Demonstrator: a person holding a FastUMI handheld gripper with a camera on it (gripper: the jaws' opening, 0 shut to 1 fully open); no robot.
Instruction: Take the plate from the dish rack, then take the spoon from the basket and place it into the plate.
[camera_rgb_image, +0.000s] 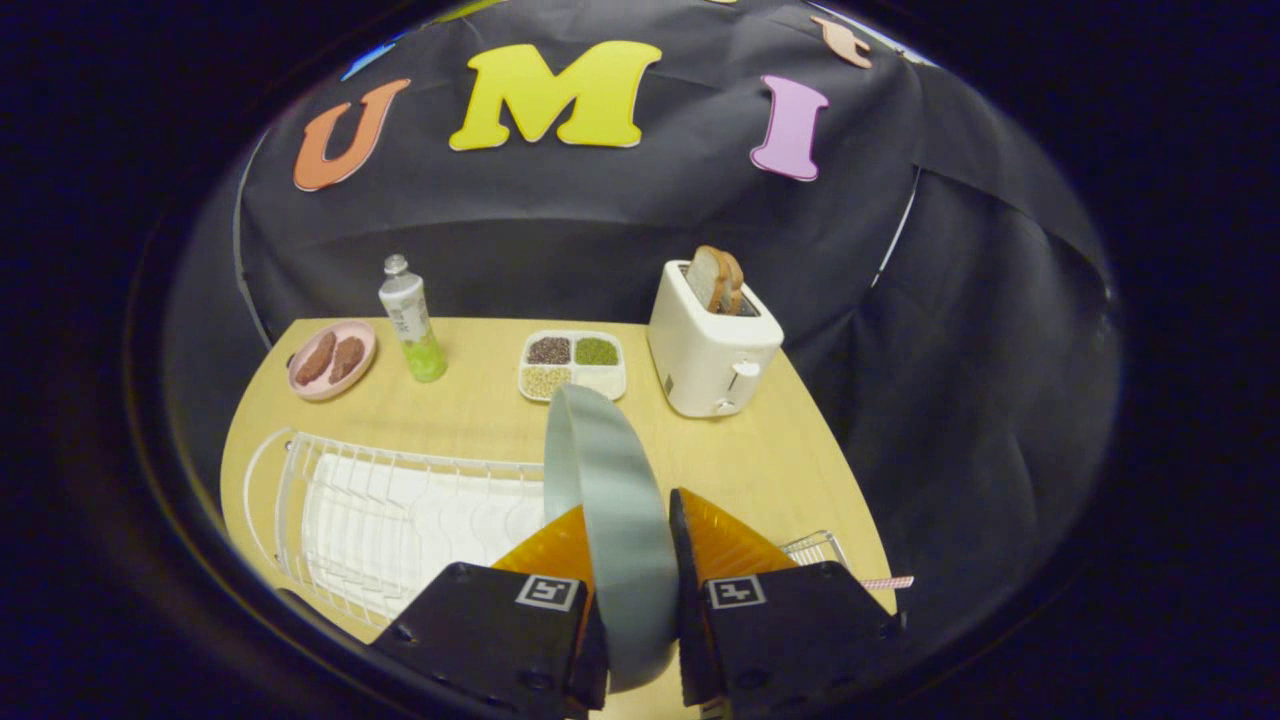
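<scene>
A grey-green plate (610, 500) stands on edge between my two fingers, held up over the wooden table (780, 460). My gripper (628, 535) is shut on the plate, one finger pressing on each face. The white wire dish rack (400, 510) lies on the table to the left of my fingers, with a white mat under it. To the right of my fingers a corner of the wire basket (815, 548) shows, and a pink spoon handle (888, 582) sticks out past it. The rest of the basket is hidden behind my right finger.
At the back of the table stand a white toaster (712, 355) with bread slices in it, a four-part tray of beans (573, 365), a green bottle (412, 320) and a pink dish (332, 360) with two brown patties. The table's edge drops off on the right.
</scene>
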